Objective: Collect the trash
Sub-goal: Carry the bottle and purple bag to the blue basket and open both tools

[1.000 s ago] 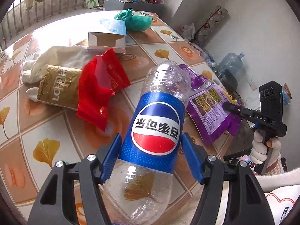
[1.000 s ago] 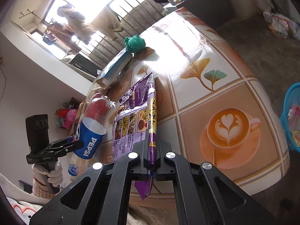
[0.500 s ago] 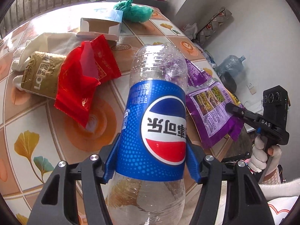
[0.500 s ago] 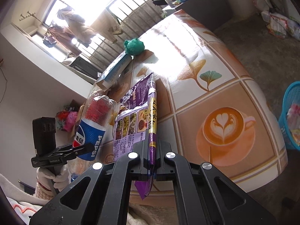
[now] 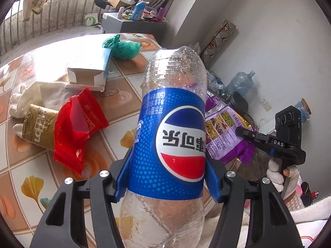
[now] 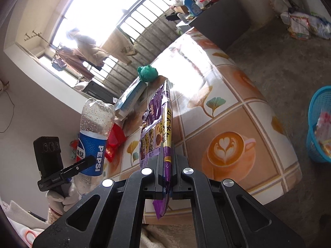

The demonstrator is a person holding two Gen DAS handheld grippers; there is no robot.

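Left gripper (image 5: 166,183) clamping clear plastic blue-labelled Pepsi bottle (image 5: 171,144) between blue pads, right gripper (image 6: 166,163) pinched closed on purple foil snack packet (image 6: 160,128).

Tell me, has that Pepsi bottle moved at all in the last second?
Yes. In the right wrist view the Pepsi bottle has come up: its end now stands level with the blue box on the table.

Blue-labelled clear bottle (image 5: 171,140), purple packet (image 6: 159,128), red wrapper (image 5: 74,132), ginkgo-patterned tablecloth (image 6: 238,107).

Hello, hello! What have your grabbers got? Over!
Left gripper clamps bottle. Right gripper pinches purple bag. Basket beside table, path clear.
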